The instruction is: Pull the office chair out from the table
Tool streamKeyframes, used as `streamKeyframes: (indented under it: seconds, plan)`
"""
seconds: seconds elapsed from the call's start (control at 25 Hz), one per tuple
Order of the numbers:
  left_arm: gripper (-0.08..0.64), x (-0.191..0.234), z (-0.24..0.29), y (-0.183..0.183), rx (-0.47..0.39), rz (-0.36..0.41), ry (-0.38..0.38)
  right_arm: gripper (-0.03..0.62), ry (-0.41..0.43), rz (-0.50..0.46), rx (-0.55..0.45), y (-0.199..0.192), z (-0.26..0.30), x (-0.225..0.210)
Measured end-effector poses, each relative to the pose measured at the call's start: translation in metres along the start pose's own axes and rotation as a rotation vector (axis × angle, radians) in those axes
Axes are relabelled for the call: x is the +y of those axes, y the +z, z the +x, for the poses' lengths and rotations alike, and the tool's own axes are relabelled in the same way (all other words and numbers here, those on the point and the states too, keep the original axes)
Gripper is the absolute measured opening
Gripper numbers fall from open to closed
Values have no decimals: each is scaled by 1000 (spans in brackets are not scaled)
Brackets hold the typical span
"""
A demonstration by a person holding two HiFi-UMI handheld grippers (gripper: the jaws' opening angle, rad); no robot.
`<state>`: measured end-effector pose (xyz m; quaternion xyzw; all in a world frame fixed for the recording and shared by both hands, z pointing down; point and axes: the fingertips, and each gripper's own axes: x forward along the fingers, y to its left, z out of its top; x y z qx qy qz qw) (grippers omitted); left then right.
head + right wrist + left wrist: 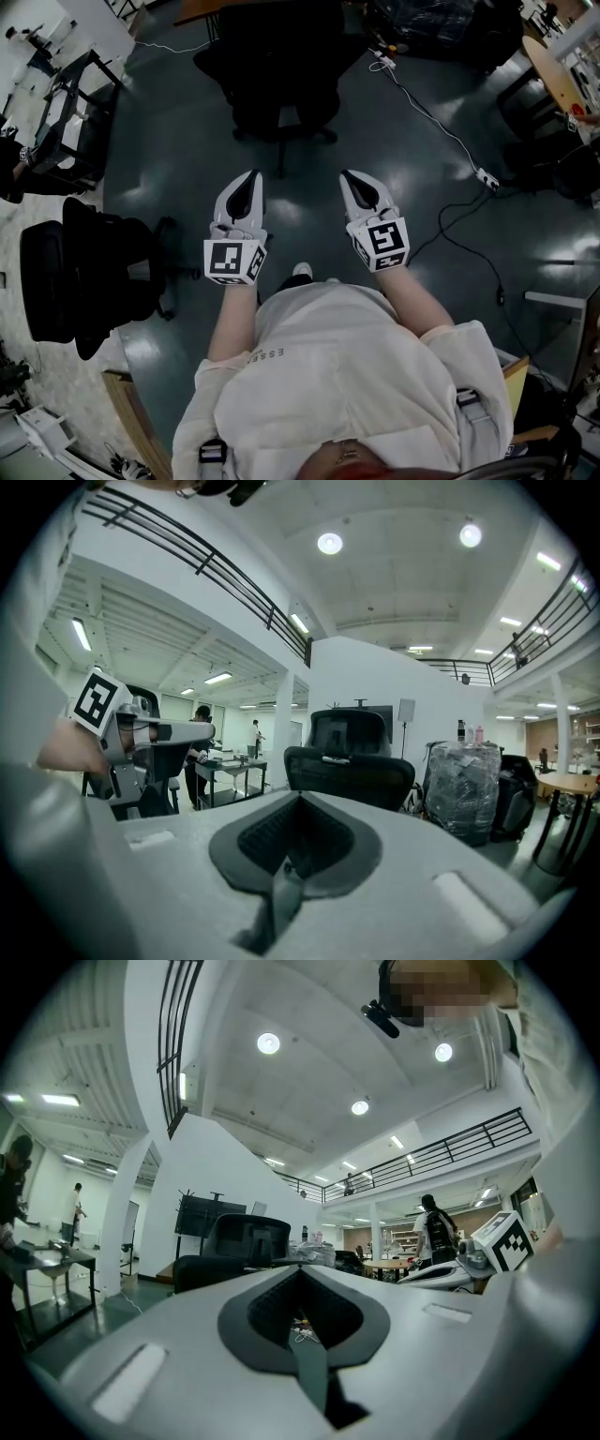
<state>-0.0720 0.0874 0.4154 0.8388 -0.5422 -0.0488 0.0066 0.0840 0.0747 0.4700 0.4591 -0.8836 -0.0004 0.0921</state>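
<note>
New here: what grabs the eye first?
The white left gripper and right gripper hang side by side mid-frame in the head view, both shut and empty. Ahead stands the black office chair by the table at the top; a second black chair sits at left.

A black office chair with armrests (80,281) stands at the near left on the dark, glossy floor (187,159). A white cable (427,111) runs over the floor from the far middle to a white power strip (487,177) at the right. A thin black cable (469,257) trails nearer from there. A black metal-framed counter (75,112) stands at the far left. At the far right are a plastic-wrapped bundle (466,785) and a round wooden table (572,782). Round ceiling lights (329,543) glow overhead, and a black-railed balcony (441,1152) lines the far wall.
</note>
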Motion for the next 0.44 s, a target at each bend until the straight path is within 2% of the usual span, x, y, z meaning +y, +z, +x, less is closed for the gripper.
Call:
streamKeyframes:
  seconds: [0.44]
  plan:
    - [17,-10,13,-2,15,1,23,-8,36,-21,7,0,-2,-15]
